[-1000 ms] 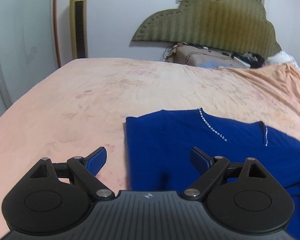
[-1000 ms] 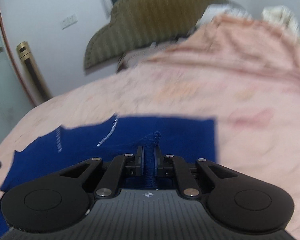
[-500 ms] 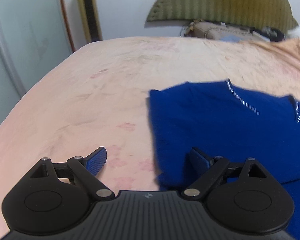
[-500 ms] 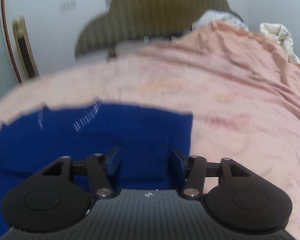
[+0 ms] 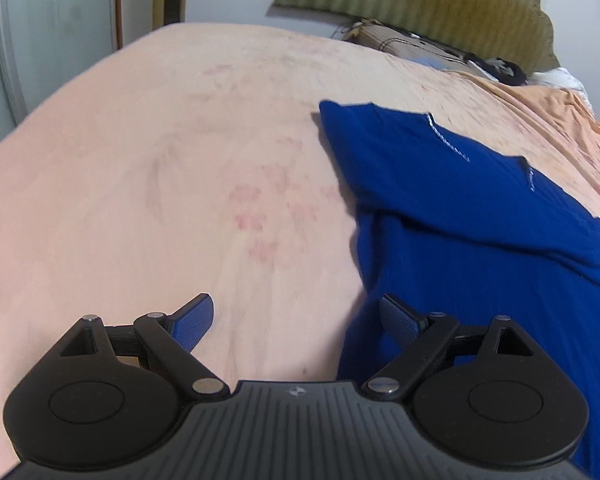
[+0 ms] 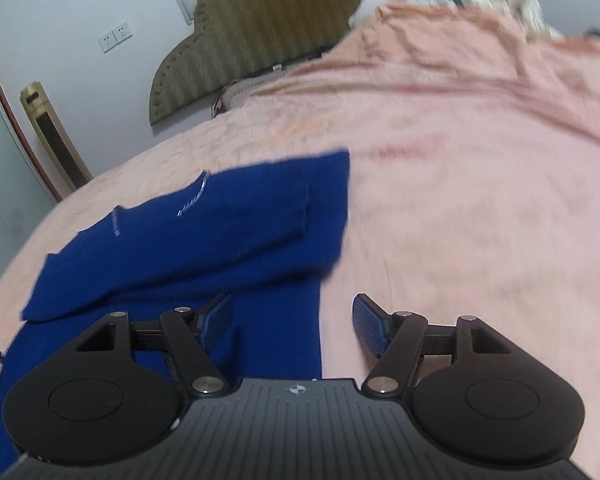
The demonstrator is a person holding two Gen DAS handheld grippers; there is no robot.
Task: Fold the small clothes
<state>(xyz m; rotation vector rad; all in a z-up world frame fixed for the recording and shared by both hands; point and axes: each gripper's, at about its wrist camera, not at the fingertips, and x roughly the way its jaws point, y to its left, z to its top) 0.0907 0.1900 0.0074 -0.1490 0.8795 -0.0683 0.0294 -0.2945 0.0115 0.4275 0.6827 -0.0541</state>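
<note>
A dark blue knit top (image 5: 480,216) with small sparkly trim at the neck lies flat on the pink bed sheet (image 5: 160,184), its sleeves folded across the body. It also shows in the right wrist view (image 6: 204,236). My left gripper (image 5: 296,318) is open and empty, just above the garment's left edge. My right gripper (image 6: 292,318) is open and empty, over the garment's right edge.
An olive padded headboard (image 5: 420,4) stands at the far end of the bed, with a beige bag (image 5: 404,40) and dark items below it. A gold tower fan (image 6: 56,140) stands by the wall. The sheet (image 6: 480,160) is rumpled at the far right.
My right gripper has let go of the blue fabric and opened. Both grippers have pulled back toward the near end of the garment. A sleeve now lies folded across it.
</note>
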